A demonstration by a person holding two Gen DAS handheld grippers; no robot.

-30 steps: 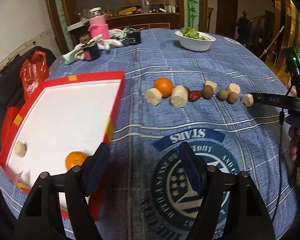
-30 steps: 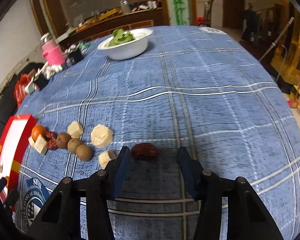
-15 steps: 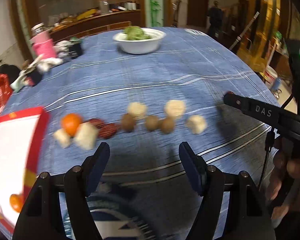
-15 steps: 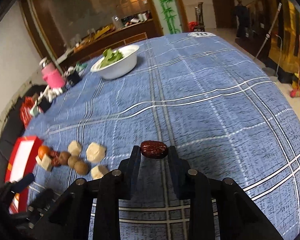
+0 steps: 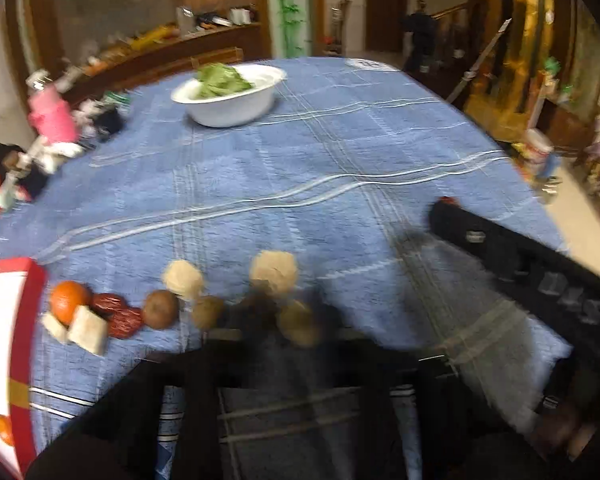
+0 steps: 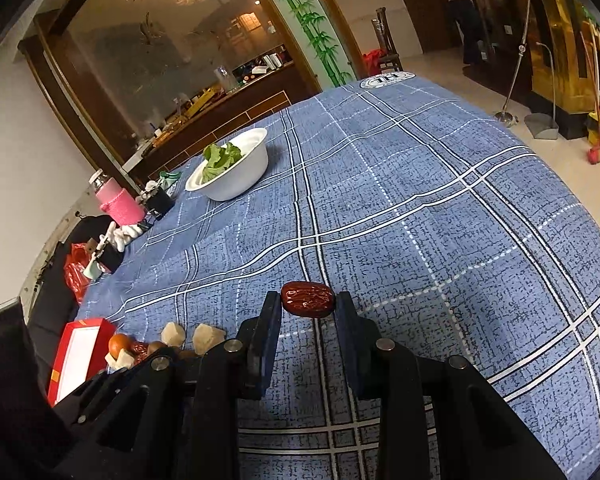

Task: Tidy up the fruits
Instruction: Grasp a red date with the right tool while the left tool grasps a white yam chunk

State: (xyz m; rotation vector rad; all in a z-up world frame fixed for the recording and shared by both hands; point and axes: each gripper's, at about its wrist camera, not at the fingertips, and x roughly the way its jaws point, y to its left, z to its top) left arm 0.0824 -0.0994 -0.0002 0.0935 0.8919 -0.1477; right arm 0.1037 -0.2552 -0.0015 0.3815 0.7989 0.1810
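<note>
Since the earlier frame, the red date [image 6: 308,299] has been lifted off the blue tablecloth [image 6: 420,208], pinched at the tips of the right gripper [image 6: 308,308]. Left of it, the left gripper [image 5: 288,320] is blurred at the fruit row [image 5: 172,308]; its spread cannot be told.

Glossy wrinkled date [image 6: 308,298]; cloth tablecloth [image 6: 420,208].
</note>
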